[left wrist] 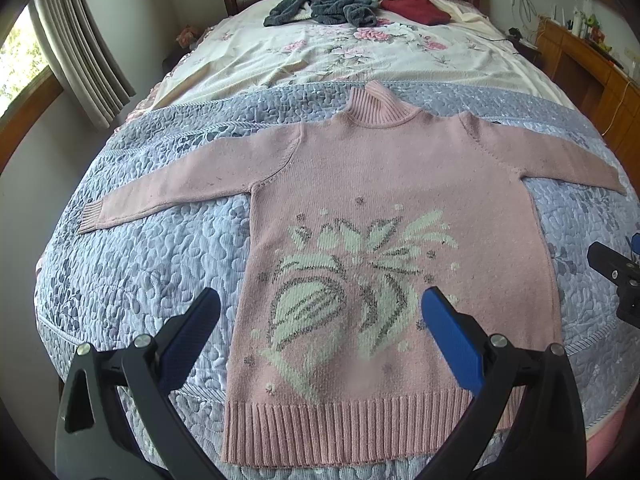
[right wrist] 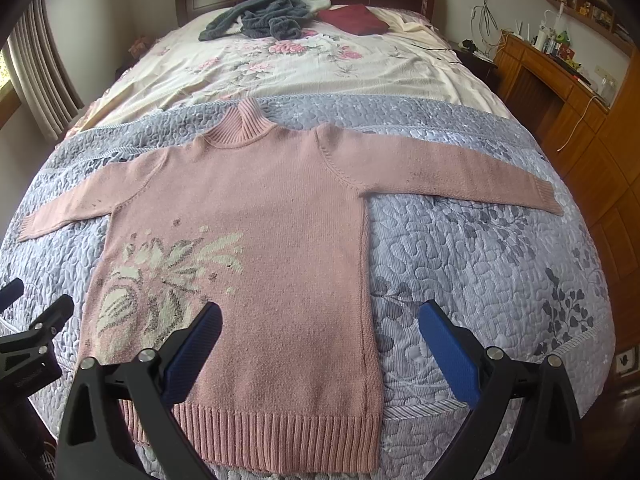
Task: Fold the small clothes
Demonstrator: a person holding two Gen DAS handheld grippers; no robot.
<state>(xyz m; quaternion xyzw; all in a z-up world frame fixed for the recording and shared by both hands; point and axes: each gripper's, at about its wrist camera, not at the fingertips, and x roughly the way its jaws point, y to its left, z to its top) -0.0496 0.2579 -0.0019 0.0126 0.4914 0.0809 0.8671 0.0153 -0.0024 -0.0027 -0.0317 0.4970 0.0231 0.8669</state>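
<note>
the left claw hangs over the near end of the bed with its jaws spread wide and nothing between them. just ahead of it and under its right pad lies the pink sweater, flat on the blue-grey quilt, front up, both sleeves stretched out sideways, ribbed hem nearest. the right claw is likewise wide and empty, above the sweater's right hem corner. far beyond both claws, by the headboard, sit a grey garment and a dark red one.

left gripper: 2 blue-padded fingers spread wide, holding nothing | right gripper: likewise spread wide, holding nothing | both level, side by side, pointing forward
</note>
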